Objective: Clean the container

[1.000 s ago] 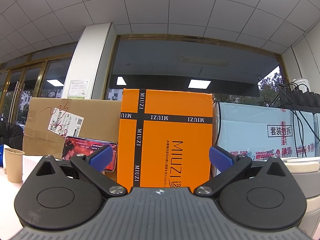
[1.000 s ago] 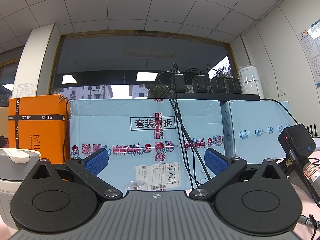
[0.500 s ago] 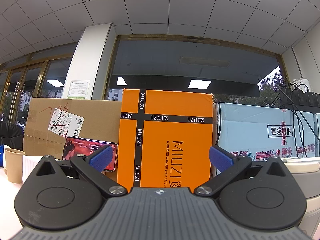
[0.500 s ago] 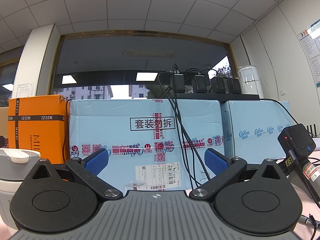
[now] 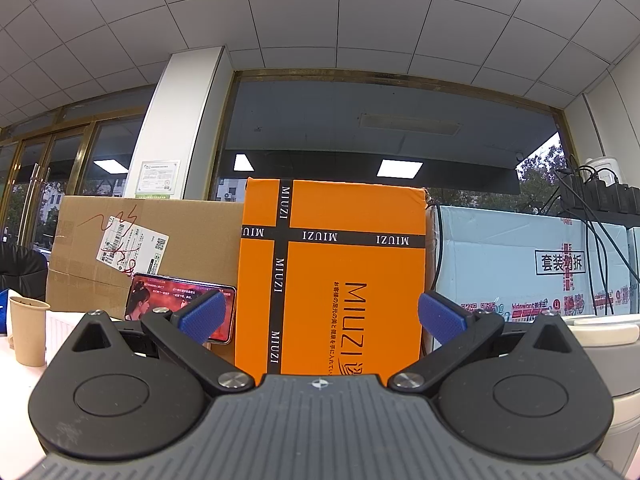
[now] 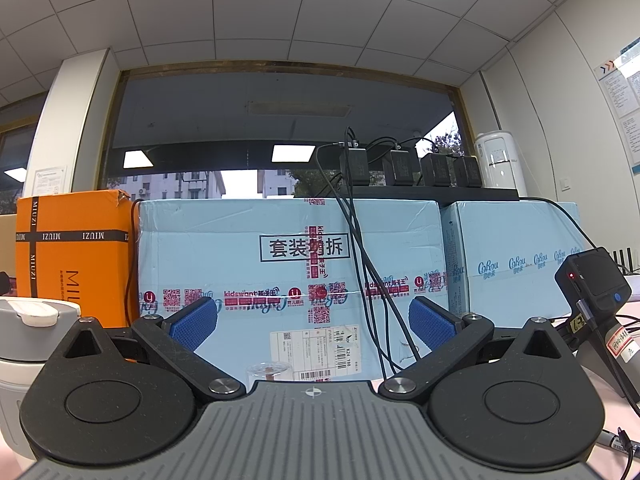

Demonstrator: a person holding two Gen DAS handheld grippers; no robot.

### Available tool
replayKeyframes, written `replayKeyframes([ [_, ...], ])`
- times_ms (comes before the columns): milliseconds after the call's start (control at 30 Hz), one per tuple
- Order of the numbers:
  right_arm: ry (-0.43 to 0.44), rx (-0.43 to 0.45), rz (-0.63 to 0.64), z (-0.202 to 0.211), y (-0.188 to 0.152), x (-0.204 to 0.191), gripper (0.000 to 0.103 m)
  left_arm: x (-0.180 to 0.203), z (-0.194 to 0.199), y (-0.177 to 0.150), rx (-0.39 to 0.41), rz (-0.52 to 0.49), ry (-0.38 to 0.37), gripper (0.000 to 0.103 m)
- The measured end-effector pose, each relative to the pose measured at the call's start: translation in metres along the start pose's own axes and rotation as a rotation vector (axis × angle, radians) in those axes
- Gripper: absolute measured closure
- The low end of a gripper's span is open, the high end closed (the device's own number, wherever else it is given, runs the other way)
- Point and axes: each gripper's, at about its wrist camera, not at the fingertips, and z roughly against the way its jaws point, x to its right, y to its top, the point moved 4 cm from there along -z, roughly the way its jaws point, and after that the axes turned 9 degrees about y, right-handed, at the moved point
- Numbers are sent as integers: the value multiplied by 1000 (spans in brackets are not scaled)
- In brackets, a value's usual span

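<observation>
Both sets of tongs, left (image 5: pixel 322 316) and right (image 6: pixel 313 320), stand spread wide with nothing between their blue pads. The grey-and-white lidded plastic container (image 6: pixel 28 328) sits on the pale surface (image 6: pixel 624 312) just in front of the tall orange MIUZI carton (image 5: pixel 332 276). A clear glass (image 6: pixel 269 371) stands near the right tongs. Beyond the glass, beside the orange carton, stands a light-blue cardboard box (image 6: pixel 248 264).

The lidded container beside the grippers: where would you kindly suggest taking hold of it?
Likely the container's upright body, below the grey lid, fingers across its sides. It stands left of the open right gripper, so come in level from its right.
</observation>
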Motion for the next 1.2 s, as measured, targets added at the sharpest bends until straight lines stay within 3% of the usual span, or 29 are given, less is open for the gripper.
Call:
replayKeyframes([
  [1200, -2, -4, -6, 0, 1, 4, 0, 5, 1, 1, -2, 2, 6, 0],
])
